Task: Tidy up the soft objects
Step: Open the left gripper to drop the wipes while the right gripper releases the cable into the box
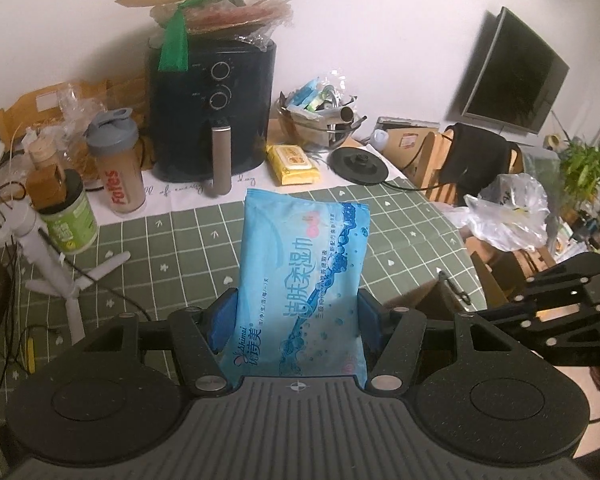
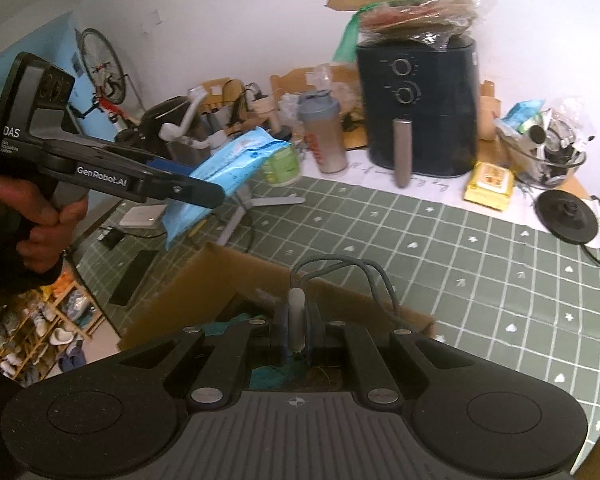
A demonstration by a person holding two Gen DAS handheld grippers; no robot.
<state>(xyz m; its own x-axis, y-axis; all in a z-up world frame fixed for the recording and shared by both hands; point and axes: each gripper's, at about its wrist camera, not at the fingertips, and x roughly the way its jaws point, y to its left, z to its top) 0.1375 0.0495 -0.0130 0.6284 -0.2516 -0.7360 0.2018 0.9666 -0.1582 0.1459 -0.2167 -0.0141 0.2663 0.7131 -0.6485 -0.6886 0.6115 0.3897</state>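
Observation:
My left gripper [image 1: 296,316] is shut on a blue pack of wet wipes [image 1: 304,280], which its blue pads squeeze from both sides. The pack hangs above the green checked tablecloth [image 1: 400,232]. The right wrist view shows the same gripper [image 2: 196,192] in a person's hand [image 2: 40,216], with the blue pack [image 2: 228,168] in the air at the left. My right gripper [image 2: 296,328] is shut on the plug end of a grey braided cable [image 2: 364,276], over an open cardboard box [image 2: 228,276]. A yellow wipes pack [image 1: 294,164] lies by the air fryer.
Along the wall stand a dark air fryer [image 1: 212,112], a shaker bottle [image 1: 118,164], a green tub [image 1: 70,220], a glass bowl of clutter [image 1: 320,120] and a kettle base [image 1: 358,164]. A white stand [image 1: 56,264] with cords sits at the left.

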